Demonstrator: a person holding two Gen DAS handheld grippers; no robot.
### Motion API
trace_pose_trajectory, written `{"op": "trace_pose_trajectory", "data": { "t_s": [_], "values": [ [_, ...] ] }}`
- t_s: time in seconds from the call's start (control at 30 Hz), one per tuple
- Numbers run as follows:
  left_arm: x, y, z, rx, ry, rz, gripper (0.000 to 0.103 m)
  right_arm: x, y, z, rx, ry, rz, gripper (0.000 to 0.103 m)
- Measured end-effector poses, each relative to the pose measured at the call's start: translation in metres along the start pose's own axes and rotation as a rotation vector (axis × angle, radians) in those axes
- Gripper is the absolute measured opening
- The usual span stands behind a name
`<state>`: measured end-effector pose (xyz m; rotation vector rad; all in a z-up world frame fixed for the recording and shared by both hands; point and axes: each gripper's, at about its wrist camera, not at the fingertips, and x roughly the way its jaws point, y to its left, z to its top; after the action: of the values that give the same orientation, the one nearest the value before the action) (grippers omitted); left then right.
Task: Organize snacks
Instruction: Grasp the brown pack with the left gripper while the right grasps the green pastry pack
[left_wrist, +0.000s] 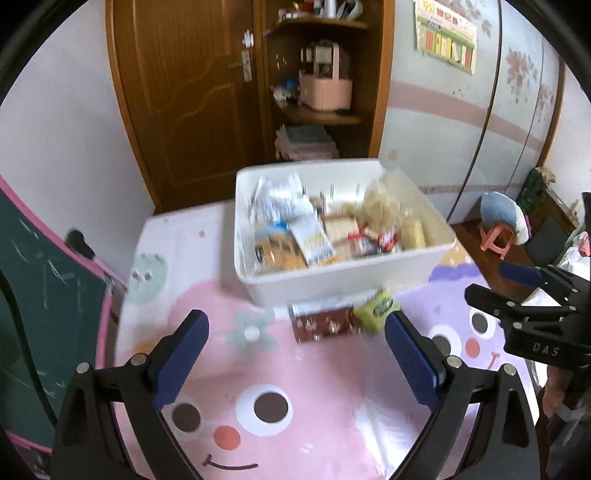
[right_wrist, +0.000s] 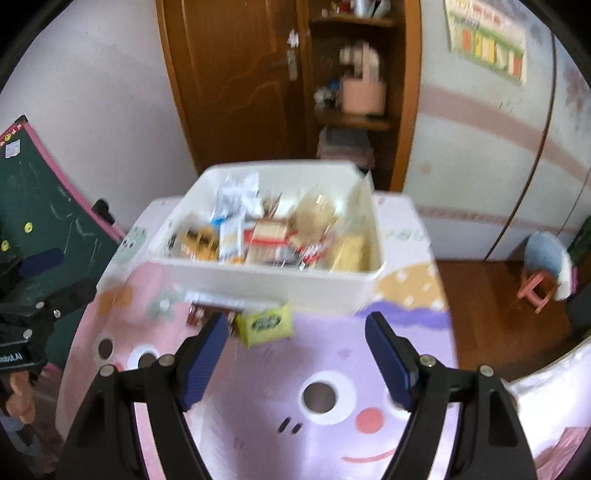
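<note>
- Your left gripper (left_wrist: 295, 332) hangs above the pink cartoon tablecloth (left_wrist: 229, 369), jaws spread wide, nothing between the blue pads (left_wrist: 181, 362).
- Your right gripper (right_wrist: 295, 336) is likewise spread wide and empty, over the purple part of the cloth.
- White bin (left_wrist: 332, 284) sits at the far side of the table, packed with mixed snack packets (left_wrist: 295, 229); contents blurred, labels unreadable.
- Two items lie loose on the cloth just in front of the bin's near wall: a brown packet (left_wrist: 321, 325) and a yellow-green packet (left_wrist: 376, 306), side by side, possibly touching.
- In the right wrist view the yellow-green packet (right_wrist: 266, 325) lies just beyond your right gripper's left fingertip.
- Background: wooden door (left_wrist: 184, 92), green chalkboard (left_wrist: 37, 277) at left.
</note>
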<state>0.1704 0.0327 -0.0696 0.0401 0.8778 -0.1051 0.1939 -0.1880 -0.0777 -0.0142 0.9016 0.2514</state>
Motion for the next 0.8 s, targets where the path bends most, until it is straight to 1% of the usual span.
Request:
{"op": "trace_pose_trajectory", "data": {
  "t_s": [0.2, 0.33, 0.47, 0.53, 0.7, 0.8],
  "values": [
    [0.051, 0.007, -0.027, -0.036, 0.078, -0.014, 0.096, 0.054, 0.007, -0.023, -0.022, 0.095, 0.018, 0.077],
    [0.082, 0.014, -0.034, -0.083, 0.116, -0.022, 0.096, 0.088, 0.010, -0.027, -0.026, 0.146, 0.048, 0.077],
    [0.113, 0.022, -0.037, -0.132, 0.155, -0.010, 0.096, 0.111, 0.013, -0.023, -0.021, 0.157, 0.058, 0.077],
    [0.121, 0.024, -0.037, -0.144, 0.167, -0.011, 0.096, 0.122, 0.014, -0.019, -0.022, 0.160, 0.064, 0.077],
    [0.136, 0.021, -0.035, -0.142, 0.176, -0.014, 0.096, 0.139, 0.022, -0.014, -0.078, 0.161, 0.066, 0.077],
    [0.141, 0.018, -0.032, -0.136, 0.174, -0.014, 0.096, 0.149, 0.027, -0.018, -0.112, 0.178, 0.073, 0.077]
  ]
}}
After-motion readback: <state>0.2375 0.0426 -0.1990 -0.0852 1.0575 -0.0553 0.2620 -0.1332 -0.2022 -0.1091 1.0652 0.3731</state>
